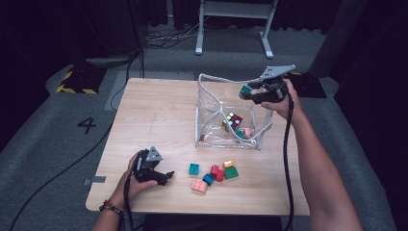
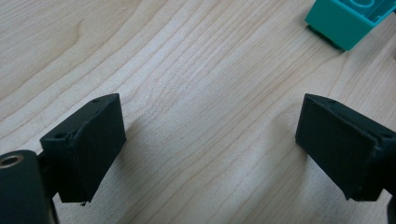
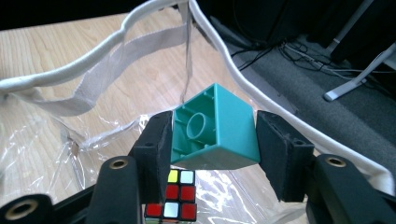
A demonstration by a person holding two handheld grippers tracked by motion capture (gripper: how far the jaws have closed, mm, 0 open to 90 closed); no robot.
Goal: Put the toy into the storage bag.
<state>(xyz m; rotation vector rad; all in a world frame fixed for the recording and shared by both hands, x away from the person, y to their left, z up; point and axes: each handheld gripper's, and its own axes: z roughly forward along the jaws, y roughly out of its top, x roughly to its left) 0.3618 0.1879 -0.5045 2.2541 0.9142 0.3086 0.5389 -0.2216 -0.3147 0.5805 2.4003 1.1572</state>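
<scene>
While the right gripper point(image 1: 251, 92) hangs above the open mouth of a clear plastic bag point(image 1: 211, 103) near the far right corner of the tabletop point(image 1: 159, 115), its jaws are clamped on a teal building block point(image 3: 215, 130); the right gripper view shows the block tilted, its hollow underside with a round socket turned toward the camera. Below the block, inside the bag, lies a puzzle cube point(image 1: 233, 120) with red, white and yellow squares, and beside it a couple of small blocks, pink and teal, too small to tell apart well. The bag's white-trimmed rim point(image 3: 93, 51) stands up in loose curves.

Near the front left corner, the left gripper point(image 1: 163, 177) rests low over the wood in the person's left hand point(image 1: 137, 185), jaws spread apart with bare wood between them. A teal block point(image 2: 348, 21) sits just beyond its right jaw. Toward the front edge, right of centre, loose blocks cluster: a pink one point(image 1: 199, 186), a blue one point(image 1: 208, 179), a red one point(image 1: 217, 172), a green one point(image 1: 231, 173) and an orange one point(image 1: 228, 164), close together.
</scene>
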